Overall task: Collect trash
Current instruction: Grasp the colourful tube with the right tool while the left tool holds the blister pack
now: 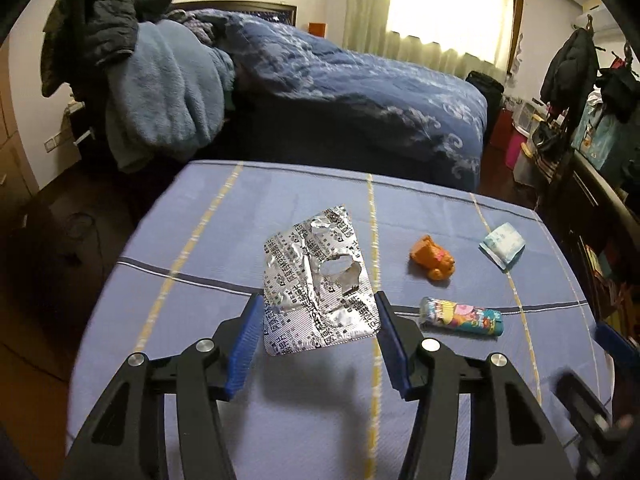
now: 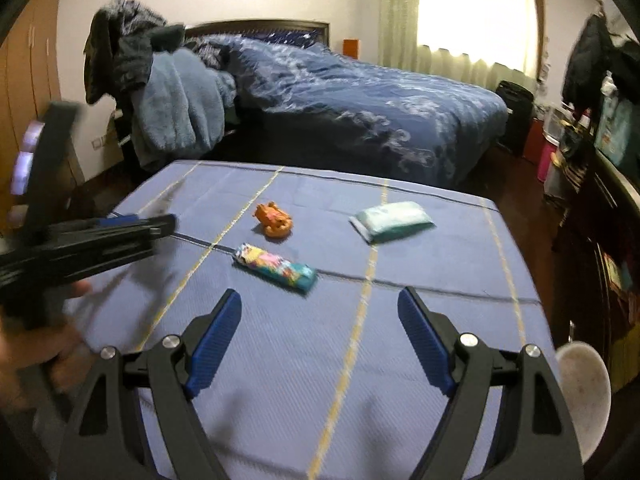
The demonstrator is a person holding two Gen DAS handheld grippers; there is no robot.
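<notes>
The left gripper (image 1: 320, 332) is pinching a crumpled silver foil blister sheet (image 1: 316, 280) by its side edges, long axis pointing away, above the blue-clothed desk (image 1: 200, 216); the right gripper's (image 2: 320, 336) jaws are standing spread, holding nothing.

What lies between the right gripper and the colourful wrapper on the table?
Only bare blue tablecloth separates the open right gripper from the colourful wrapper, as the right wrist view shows.

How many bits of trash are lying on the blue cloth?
3: an orange wrapper in the middle, a colourful wrapper nearer the grippers, a pale packet to the right. A foil blister is held in the left gripper.
</notes>
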